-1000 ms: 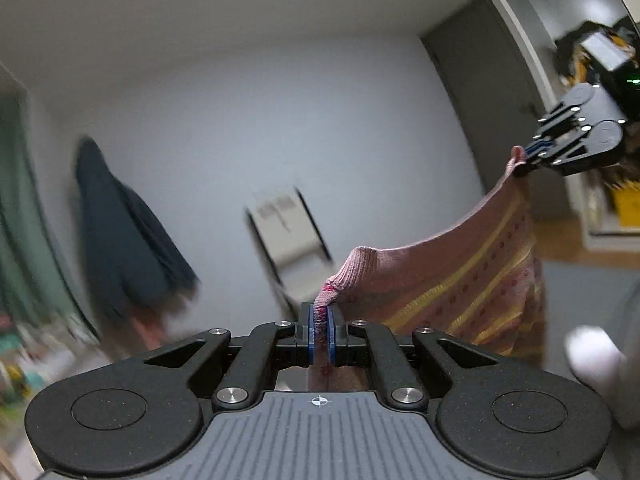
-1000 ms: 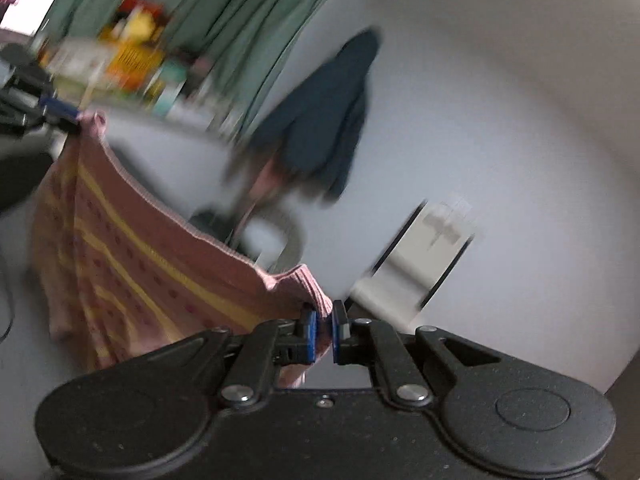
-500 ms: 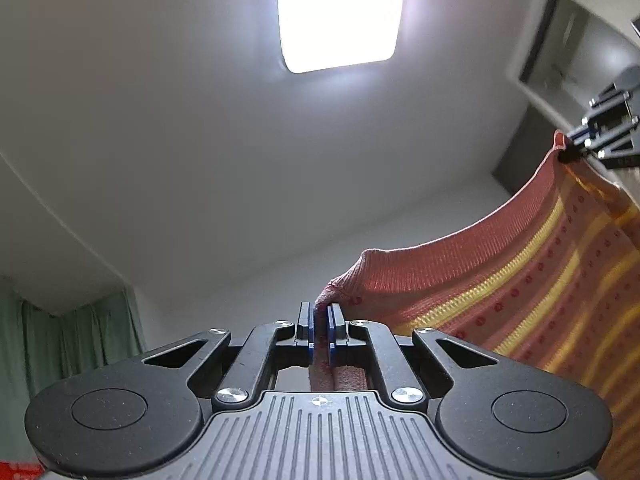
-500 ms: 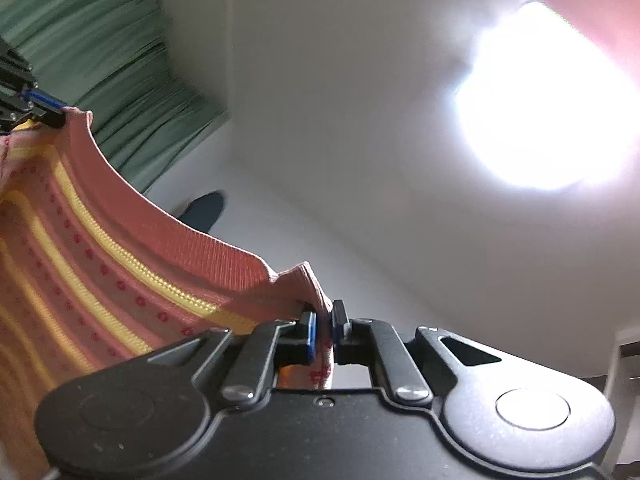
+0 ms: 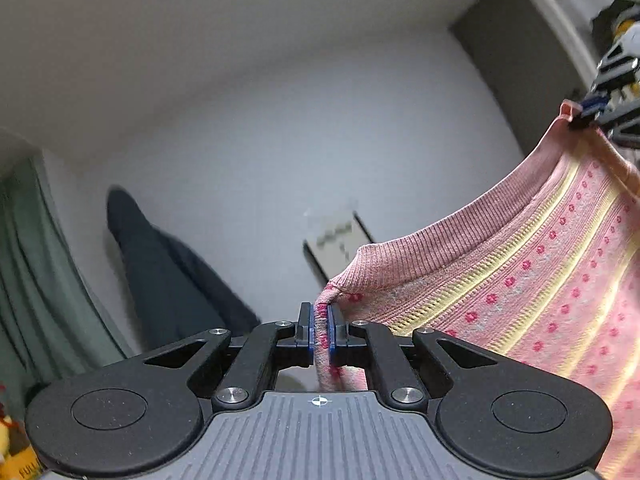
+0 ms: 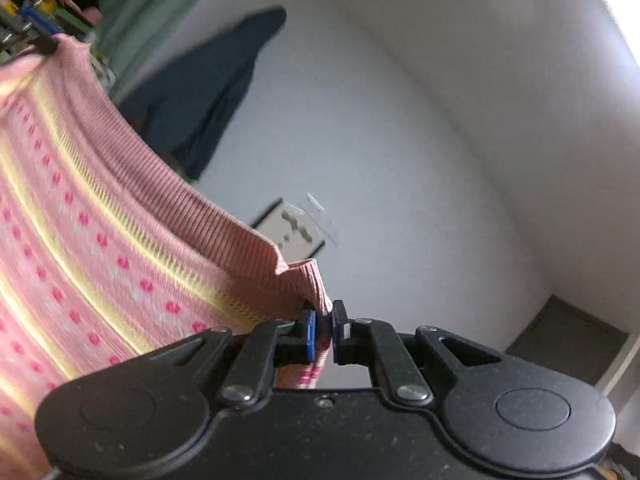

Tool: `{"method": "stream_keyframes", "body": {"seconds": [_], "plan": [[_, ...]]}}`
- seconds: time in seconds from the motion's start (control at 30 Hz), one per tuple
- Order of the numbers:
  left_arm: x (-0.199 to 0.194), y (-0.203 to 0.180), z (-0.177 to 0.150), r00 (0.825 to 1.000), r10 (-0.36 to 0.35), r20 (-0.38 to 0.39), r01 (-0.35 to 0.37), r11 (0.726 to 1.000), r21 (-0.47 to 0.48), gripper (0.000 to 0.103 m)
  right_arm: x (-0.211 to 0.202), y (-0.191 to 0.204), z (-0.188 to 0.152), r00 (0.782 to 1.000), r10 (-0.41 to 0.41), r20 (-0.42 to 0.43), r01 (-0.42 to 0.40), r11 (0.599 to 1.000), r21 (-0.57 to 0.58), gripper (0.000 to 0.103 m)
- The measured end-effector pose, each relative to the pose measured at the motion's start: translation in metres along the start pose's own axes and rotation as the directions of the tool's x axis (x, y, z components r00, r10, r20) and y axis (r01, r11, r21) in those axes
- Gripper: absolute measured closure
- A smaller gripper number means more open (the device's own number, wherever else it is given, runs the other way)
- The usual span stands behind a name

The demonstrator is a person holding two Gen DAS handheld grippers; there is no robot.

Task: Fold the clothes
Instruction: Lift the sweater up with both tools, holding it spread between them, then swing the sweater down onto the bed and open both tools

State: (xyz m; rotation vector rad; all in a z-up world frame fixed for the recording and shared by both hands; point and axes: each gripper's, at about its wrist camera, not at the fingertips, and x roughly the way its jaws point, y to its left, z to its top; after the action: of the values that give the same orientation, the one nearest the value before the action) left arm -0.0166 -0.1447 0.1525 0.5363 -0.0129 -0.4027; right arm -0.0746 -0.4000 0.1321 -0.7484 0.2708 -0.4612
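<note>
Both grippers (image 5: 319,330) (image 6: 323,334) pinch the sweater's (image 5: 520,280) ribbed edge aloft.

What carries the cloth here is the pair of grippers. The left gripper (image 5: 319,334) pinches one corner of the pink knit garment (image 5: 520,272). The ribbed edge sags away to its right, up to the right gripper (image 6: 324,330), clamped on the other corner.
</note>
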Motion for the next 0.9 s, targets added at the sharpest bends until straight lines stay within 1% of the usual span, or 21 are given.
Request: {"method": "stream_keyframes", "body": {"seconds": [0.03, 0.07, 0.1, 0.17, 0.23, 0.3, 0.37, 0.43, 0.47, 0.5, 0.53, 0.57, 0.6, 0.63, 0.67, 0.7, 0.73, 0.8, 0.83, 0.87, 0.9], "plan": [[0.012, -0.002, 0.005, 1.000, 0.012, -0.002, -0.012, 1.000, 0.015, 0.097, 0.013, 0.000, 0.004, 1.000, -0.018, -0.011, 0.018, 1.000, 0.000, 0.095], [0.022, -0.003, 0.014, 0.999, 0.037, 0.009, -0.037, 0.999, 0.035, 0.097, 0.019, -0.006, 0.011, 0.998, -0.057, 0.004, 0.057, 0.998, 0.003, 0.095], [0.029, -0.003, 0.024, 0.997, 0.069, 0.038, -0.071, 0.996, 0.051, 0.097, 0.024, -0.013, 0.018, 0.995, -0.097, 0.021, 0.097, 0.995, 0.007, 0.095], [0.032, 0.005, 0.049, 0.986, 0.128, 0.105, -0.132, 0.990, 0.042, 0.097, 0.024, -0.031, 0.035, 0.979, -0.189, 0.080, 0.188, 0.982, 0.019, 0.095], [0.026, 0.015, 0.066, 0.973, 0.160, 0.167, -0.165, 0.986, 0.013, 0.097, 0.019, -0.044, 0.047, 0.954, -0.267, 0.137, 0.267, 0.964, 0.016, 0.095], [0.014, 0.021, 0.073, 0.962, 0.168, 0.214, -0.174, 0.985, 0.010, 0.097, 0.010, -0.045, 0.048, 0.932, -0.309, 0.188, 0.318, 0.948, -0.019, 0.095], [0.001, 0.022, 0.060, 0.959, 0.156, 0.236, -0.171, 0.984, 0.044, 0.097, 0.001, -0.039, 0.040, 0.928, -0.308, 0.211, 0.324, 0.945, -0.045, 0.095], [-0.004, 0.018, 0.036, 0.967, 0.116, 0.228, -0.137, 0.988, 0.076, 0.097, -0.007, -0.024, 0.020, 0.945, -0.253, 0.207, 0.272, 0.960, -0.069, 0.095], [-0.006, 0.011, 0.016, 0.974, 0.080, 0.213, -0.103, 0.990, 0.098, 0.097, -0.011, -0.012, 0.006, 0.955, -0.220, 0.200, 0.243, 0.965, -0.099, 0.095], [-0.005, 0.001, -0.001, 0.979, 0.049, 0.196, -0.072, 0.991, 0.113, 0.097, -0.015, 0.001, -0.013, 0.967, -0.176, 0.184, 0.202, 0.970, -0.136, 0.095], [-0.011, -0.018, -0.022, 0.985, 0.022, 0.174, -0.046, 0.990, 0.132, 0.097, -0.019, 0.014, -0.033, 0.978, -0.129, 0.165, 0.157, 0.973, -0.171, 0.095], [-0.017, -0.037, -0.042, 0.989, -0.004, 0.151, -0.019, 0.988, 0.150, 0.097, -0.020, 0.027, -0.054, 0.989, -0.067, 0.132, 0.091, 0.978, -0.185, 0.095], [-0.018, -0.052, -0.068, 0.991, -0.032, 0.130, 0.010, 0.986, 0.169, 0.097, -0.019, 0.038, -0.074, 0.996, 0.009, 0.091, 0.006, 0.985, -0.171, 0.095], [-0.020, -0.067, -0.094, 0.992, -0.061, 0.107, 0.040, 0.982, 0.187, 0.097, -0.018, 0.049, -0.095, 0.995, 0.087, 0.051, -0.078, 0.985, -0.153, 0.095], [-0.021, -0.083, -0.121, 0.992, -0.097, 0.077, 0.081, 0.977, 0.197, 0.097, -0.017, 0.060, -0.116, 0.985, 0.170, 0.014, -0.167, 0.977, -0.134, 0.095], [-0.022, -0.100, -0.146, 0.990, -0.134, 0.046, 0.122, 0.971, 0.206, 0.097, -0.014, 0.072, -0.140, 0.962, 0.274, -0.017, -0.274, 0.954, -0.123, 0.095], [-0.023, -0.116, -0.170, 0.985, -0.174, 0.009, 0.168, 0.960, 0.225, 0.097, -0.011, 0.084, -0.161, 0.933, 0.357, -0.042, -0.360, 0.927, -0.109, 0.095], [-0.025, -0.148, -0.216, 0.966, -0.251, -0.066, 0.260, 0.931, 0.257, 0.097, -0.004, 0.109, -0.199, 0.863, 0.497, -0.093, -0.505, 0.857, -0.105, 0.095], [-0.028, -0.165, -0.240, 0.953, -0.287, -0.102, 0.304, 0.908, 0.287, 0.097, 0.001, 0.122, -0.216, 0.823, 0.555, -0.120, -0.567, 0.817, -0.110, 0.095], [-0.032, -0.178, -0.258, 0.937, -0.323, -0.135, 0.349, 0.884, 0.311, 0.097, 0.004, 0.135, -0.232, 0.779, 0.610, -0.146, -0.626, 0.771, -0.115, 0.095], [-0.035, -0.189, -0.273, 0.920, -0.355, -0.166, 0.391, 0.859, 0.331, 0.097, 0.000, 0.147, -0.240, 0.730, 0.663, -0.167, -0.683, 0.720, -0.127, 0.095]]}}
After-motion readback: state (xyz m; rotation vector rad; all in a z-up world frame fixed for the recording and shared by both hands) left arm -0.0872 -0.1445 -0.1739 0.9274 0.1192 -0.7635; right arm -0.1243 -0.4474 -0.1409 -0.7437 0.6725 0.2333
